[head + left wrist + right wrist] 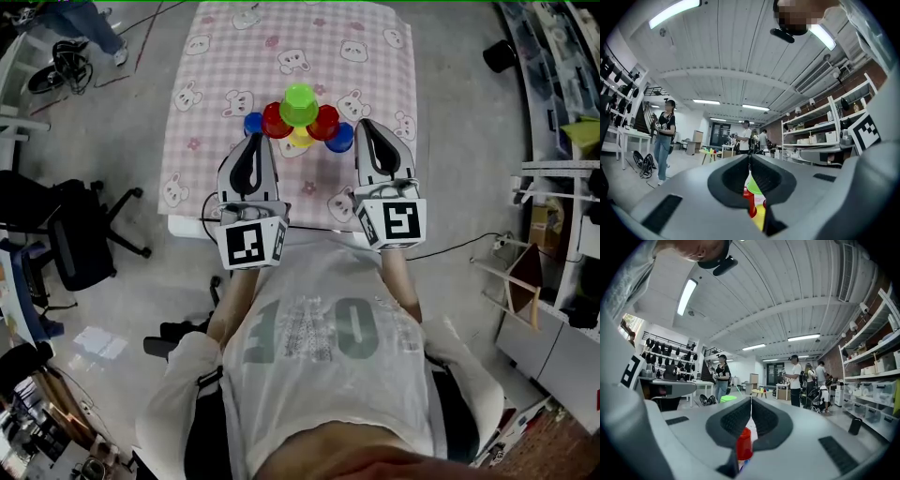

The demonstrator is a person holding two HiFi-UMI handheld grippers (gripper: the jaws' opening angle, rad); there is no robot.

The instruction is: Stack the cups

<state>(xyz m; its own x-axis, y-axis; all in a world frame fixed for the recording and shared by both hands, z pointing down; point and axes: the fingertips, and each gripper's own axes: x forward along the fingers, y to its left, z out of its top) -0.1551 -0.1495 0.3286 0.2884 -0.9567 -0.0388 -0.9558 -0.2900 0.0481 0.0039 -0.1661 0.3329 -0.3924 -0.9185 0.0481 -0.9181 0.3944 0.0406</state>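
Both jaws pinched together, empty: left hand-held gripper and right hand-held gripper flank the cups. These stand piled mid-counter, green cup on top. Risk, as I judge it: each tip sits near an outer cup, so a sideways nudge would topple the pile. Chair stands left of the counter, well apart; nothing blocks access.

Grey polished floor, faint glare in places. Black office chair well left of pink checked bear-print tablecloth. Overhead, white ribbed ceiling with long strip lights, all lit. White shelving loaded with storage boxes along brick wall. White far wall, dark doorway in it. Low round table mid-room.
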